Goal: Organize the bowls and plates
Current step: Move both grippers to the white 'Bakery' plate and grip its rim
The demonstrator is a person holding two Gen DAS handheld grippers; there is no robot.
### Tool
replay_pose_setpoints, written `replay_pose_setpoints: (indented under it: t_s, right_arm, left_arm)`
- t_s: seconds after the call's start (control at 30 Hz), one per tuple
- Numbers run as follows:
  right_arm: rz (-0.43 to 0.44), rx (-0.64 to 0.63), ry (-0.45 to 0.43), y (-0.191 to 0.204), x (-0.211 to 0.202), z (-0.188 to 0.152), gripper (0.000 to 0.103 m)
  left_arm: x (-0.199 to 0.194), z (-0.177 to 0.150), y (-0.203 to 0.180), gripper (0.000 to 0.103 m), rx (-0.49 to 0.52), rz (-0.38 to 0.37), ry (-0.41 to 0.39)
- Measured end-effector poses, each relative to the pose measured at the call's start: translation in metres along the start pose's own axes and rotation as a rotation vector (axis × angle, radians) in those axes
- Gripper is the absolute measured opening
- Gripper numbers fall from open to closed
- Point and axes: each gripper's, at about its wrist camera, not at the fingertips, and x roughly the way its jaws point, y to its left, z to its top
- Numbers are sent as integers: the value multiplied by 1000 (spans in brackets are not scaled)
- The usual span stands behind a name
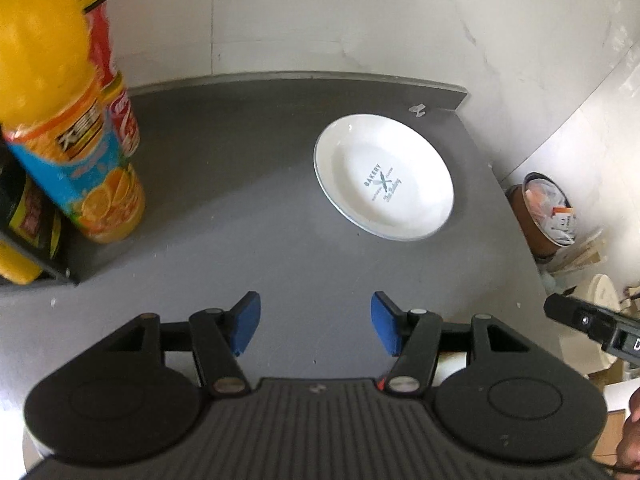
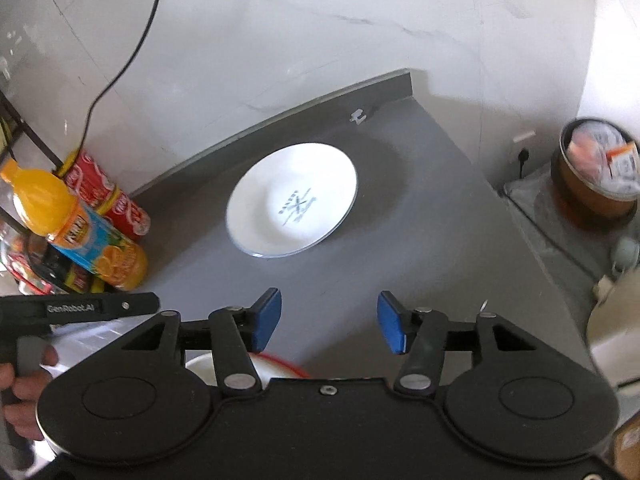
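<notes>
The right gripper (image 2: pixel 329 322) hovers above the grey table (image 2: pixel 420 240), its blue-padded jaws spread wide and empty. Ahead lies a white plate (image 2: pixel 292 206). An orange juice bottle (image 2: pixel 80 228) stands at left beside red cans (image 2: pixel 106 196).

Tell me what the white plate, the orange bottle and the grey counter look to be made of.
White plate: likely glazed ceramic, though melamine is possible; glossy white with a thin dark rim line and a printed logo.
Orange bottle: apparently clear plastic, since the orange liquid shows through; it has a glossy printed label wrap.
Grey counter: smooth, matte, uniform slab with a raised back edge; stone or composite, cannot tell which.
</notes>
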Motion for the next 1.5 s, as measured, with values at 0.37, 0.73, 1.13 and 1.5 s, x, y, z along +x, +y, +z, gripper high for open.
replay_pose_setpoints:
  t_s: [0.37, 0.73, 1.13, 1.5]
  right_arm:
    - [35, -132, 28, -16, 49, 36, 51]
    - [101, -160, 139, -29, 111, 65, 35]
    - [86, -219, 192, -25, 158, 89, 35]
    - [80, -143, 205, -29, 183, 95, 20]
  left_arm:
    - [33, 27, -16, 59, -37, 46, -45]
    - [84, 54, -23, 54, -113, 59, -36]
    - [122, 74, -8, 44, -163, 91, -6]
    - [144, 90, -2, 28, -202, 66, 21]
